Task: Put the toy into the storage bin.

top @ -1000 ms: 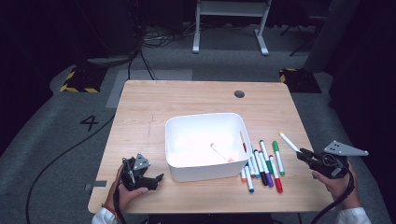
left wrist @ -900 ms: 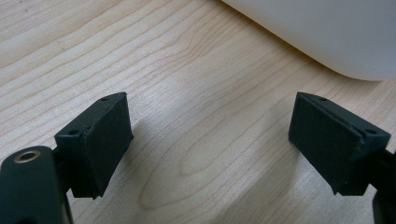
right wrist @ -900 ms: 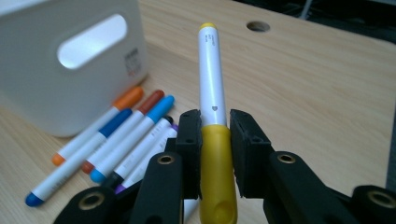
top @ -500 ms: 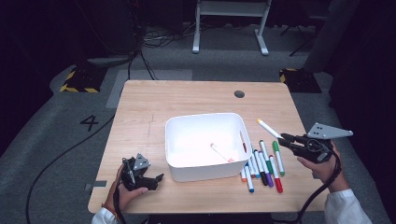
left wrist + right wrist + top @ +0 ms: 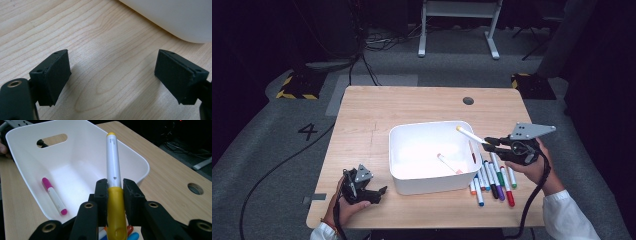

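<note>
A dark room with grey floor; at its centre a pale wooden bench, seen from the person's side.

Right tongs: jaws clamped on a yellow marker, gripped on its yellow cap with the white barrel and small yellow end projecting ahead of the jaws. In the high view the marker lies nearly level, its free end over the right rim of the white tub; the tongs themselves are held above the bench just right of that rim, in the person's right hand. In the right gripper view the barrel points across the tub's open interior.

Left tongs: jaws apart with bare wood between them, resting low on the bench at its near left corner, held in the left hand. In the left gripper view a curved white wall of the tub crosses the upper right, a little beyond the jaws and not touching them.

White tub: rounded rectangular, with a slot handle in one end wall, standing on the middle of the bench. Inside, on its floor, a pink marker with white barrel lies flat. A second, reddish marker leans along the inner right wall.

Loose markers: a row lying side by side on the bench just right of the tub's near right corner, below the right tongs; caps include blue, purple, green, red and orange.

A round hole pierces the bench top near its far edge.
</note>
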The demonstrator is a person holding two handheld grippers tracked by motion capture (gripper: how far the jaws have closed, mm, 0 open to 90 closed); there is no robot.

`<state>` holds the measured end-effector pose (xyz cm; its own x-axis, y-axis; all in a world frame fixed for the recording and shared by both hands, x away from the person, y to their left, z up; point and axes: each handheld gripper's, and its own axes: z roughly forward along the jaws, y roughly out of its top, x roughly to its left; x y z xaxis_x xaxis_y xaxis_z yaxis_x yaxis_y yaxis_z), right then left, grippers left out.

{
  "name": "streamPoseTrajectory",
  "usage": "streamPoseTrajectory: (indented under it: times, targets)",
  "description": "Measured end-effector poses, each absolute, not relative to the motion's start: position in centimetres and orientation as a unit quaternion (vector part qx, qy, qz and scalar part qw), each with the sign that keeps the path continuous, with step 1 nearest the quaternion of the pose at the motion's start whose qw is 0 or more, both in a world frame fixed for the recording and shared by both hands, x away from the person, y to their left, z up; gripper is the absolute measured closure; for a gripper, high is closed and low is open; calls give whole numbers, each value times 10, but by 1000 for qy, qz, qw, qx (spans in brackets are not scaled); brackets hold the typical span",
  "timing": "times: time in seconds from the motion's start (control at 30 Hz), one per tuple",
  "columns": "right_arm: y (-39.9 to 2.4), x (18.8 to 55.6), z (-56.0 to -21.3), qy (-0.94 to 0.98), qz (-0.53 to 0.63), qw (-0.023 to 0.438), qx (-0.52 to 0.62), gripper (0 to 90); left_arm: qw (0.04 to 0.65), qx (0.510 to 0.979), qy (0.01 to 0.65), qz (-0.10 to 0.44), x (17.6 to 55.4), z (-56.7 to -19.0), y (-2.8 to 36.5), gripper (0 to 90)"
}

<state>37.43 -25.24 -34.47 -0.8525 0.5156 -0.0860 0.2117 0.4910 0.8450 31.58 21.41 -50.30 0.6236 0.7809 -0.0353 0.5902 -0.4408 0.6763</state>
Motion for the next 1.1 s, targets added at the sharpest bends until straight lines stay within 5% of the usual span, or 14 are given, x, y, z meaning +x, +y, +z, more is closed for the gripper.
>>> streamPoseTrajectory:
  times: [1.1]
  targets:
    - [-139,394,-366,934,346,69,53,747,334,837,409,142,316,-503,214,135]
